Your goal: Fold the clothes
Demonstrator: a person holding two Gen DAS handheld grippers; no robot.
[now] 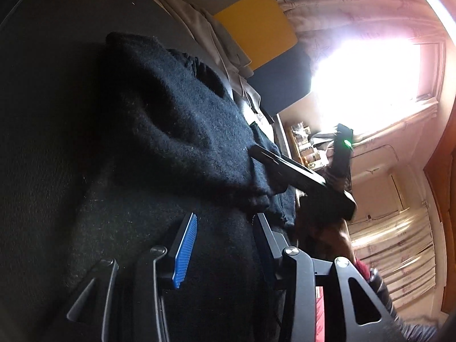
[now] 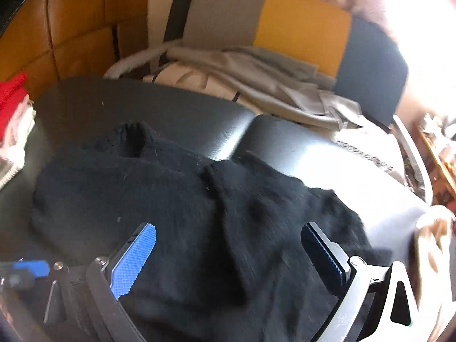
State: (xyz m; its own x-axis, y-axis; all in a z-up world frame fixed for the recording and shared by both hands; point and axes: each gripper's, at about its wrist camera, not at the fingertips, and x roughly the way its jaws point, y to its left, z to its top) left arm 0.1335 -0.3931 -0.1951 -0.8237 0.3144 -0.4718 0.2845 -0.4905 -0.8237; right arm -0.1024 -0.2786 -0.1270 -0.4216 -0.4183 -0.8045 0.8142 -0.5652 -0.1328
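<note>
A black knit sweater [image 2: 176, 199] lies crumpled on a dark table [image 2: 142, 105], one sleeve folded across its body. My right gripper [image 2: 228, 228] hovers just over its near part, jaws wide apart with both blue pads bare. In the left wrist view the same sweater [image 1: 159, 131] fills the middle. My left gripper [image 1: 225, 219] stands half open over its dark lower part, and the blue face of one pad [image 1: 185, 253] shows free of cloth. A finger [image 1: 285, 168] of the right gripper, held by a hand, reaches onto the sweater's edge.
A chair back [image 2: 299, 28] in grey, yellow and dark panels stands behind the table, with pale cloth [image 2: 250, 79] heaped on its seat. Red fabric [image 2: 11, 94] sits at the table's left edge and cream cloth [image 2: 433, 236] at its right. A window [image 1: 370, 71] glares brightly.
</note>
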